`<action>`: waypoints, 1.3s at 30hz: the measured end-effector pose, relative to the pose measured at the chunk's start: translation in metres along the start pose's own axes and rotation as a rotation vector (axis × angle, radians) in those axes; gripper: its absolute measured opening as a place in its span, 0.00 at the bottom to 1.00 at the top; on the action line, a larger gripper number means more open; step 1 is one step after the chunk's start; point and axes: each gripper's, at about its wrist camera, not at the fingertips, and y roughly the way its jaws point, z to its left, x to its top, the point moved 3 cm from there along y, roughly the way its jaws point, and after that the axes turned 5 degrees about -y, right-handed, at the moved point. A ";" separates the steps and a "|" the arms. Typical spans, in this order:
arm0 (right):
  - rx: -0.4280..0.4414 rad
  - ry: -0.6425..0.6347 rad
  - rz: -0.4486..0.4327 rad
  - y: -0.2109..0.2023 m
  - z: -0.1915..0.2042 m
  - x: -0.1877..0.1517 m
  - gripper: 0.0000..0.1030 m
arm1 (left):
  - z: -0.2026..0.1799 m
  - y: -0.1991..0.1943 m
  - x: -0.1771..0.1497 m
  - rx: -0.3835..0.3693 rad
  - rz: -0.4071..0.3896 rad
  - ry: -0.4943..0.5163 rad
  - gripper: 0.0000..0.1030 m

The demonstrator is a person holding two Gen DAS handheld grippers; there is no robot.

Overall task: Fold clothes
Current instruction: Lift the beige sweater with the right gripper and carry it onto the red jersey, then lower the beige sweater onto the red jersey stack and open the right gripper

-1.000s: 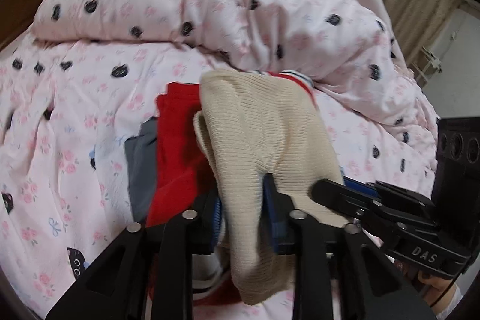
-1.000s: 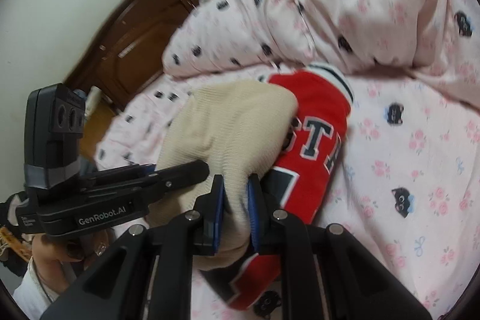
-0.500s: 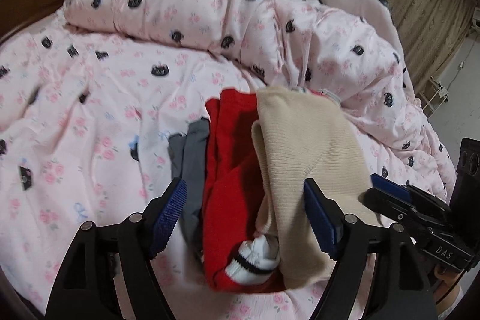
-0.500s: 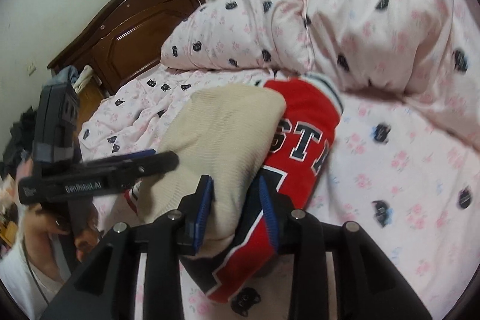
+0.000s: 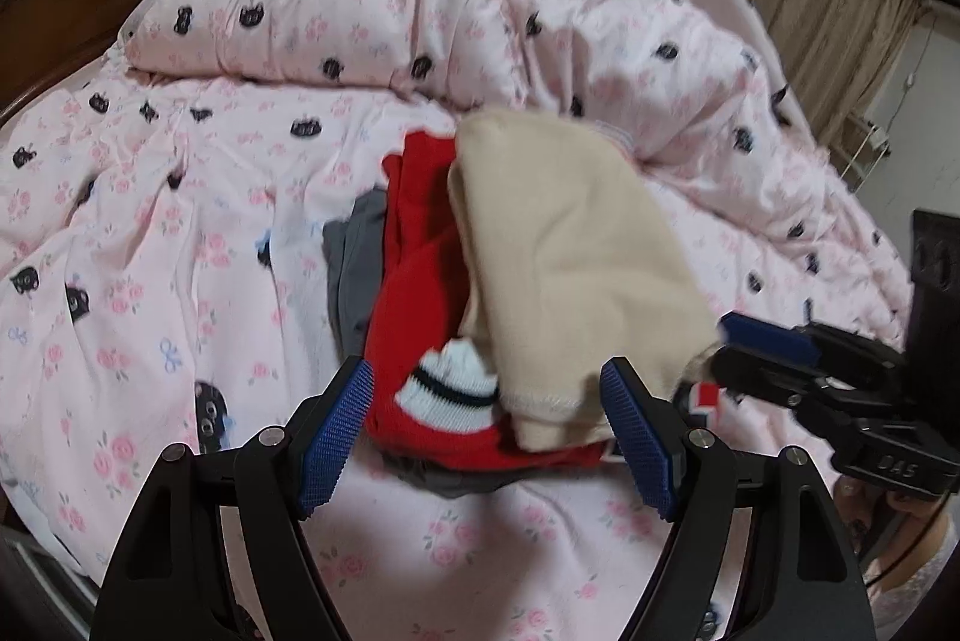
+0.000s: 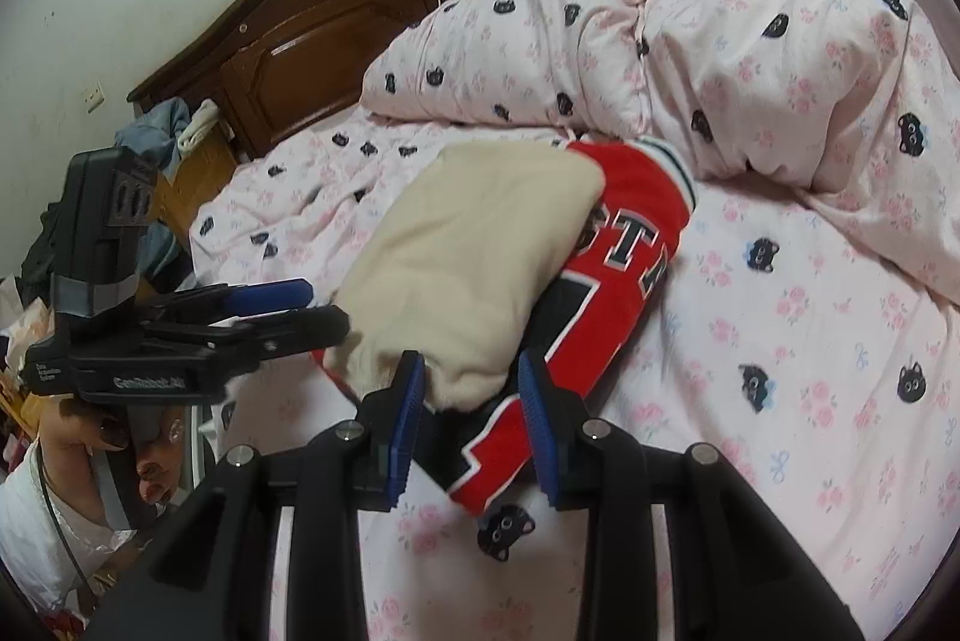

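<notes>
- My left claw (image 5: 486,437) stands wide and released, its blue pads clear of the cloth on both sides; my right claw (image 6: 471,428) is also let go, part open, with the end of the pile lying between its pads but not pinched
- The beige knit (image 5: 576,257) lies folded on top of the red jersey (image 5: 420,269), with a grey garment (image 5: 354,257) showing beneath at the left; the pile sits mid-bed, just short of the heaped quilt (image 5: 480,17) toward the headboard (image 6: 288,41)
- Risk, as I judge it: the beige knit sits askew and overhangs the jersey on the near side, so it may slump or unfold; any brush of a pad on its hem as I draw away would drag it off
- Risk: the striped cuff (image 5: 450,389) of the jersey pokes out loose under the knit and could catch on my left pad
- A second ago both claws were clamped on the beige knit's near end; since then the jaws of both have just been opening, the left far wider than the right, and the cloth has dropped free onto the pile
- The left view has drawn back, showing more of the bed sheet (image 5: 150,233) on the near side
</notes>
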 end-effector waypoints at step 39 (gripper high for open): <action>-0.199 0.024 -0.022 0.015 -0.021 0.037 0.57 | 0.016 0.012 0.049 0.129 -0.099 -0.079 0.72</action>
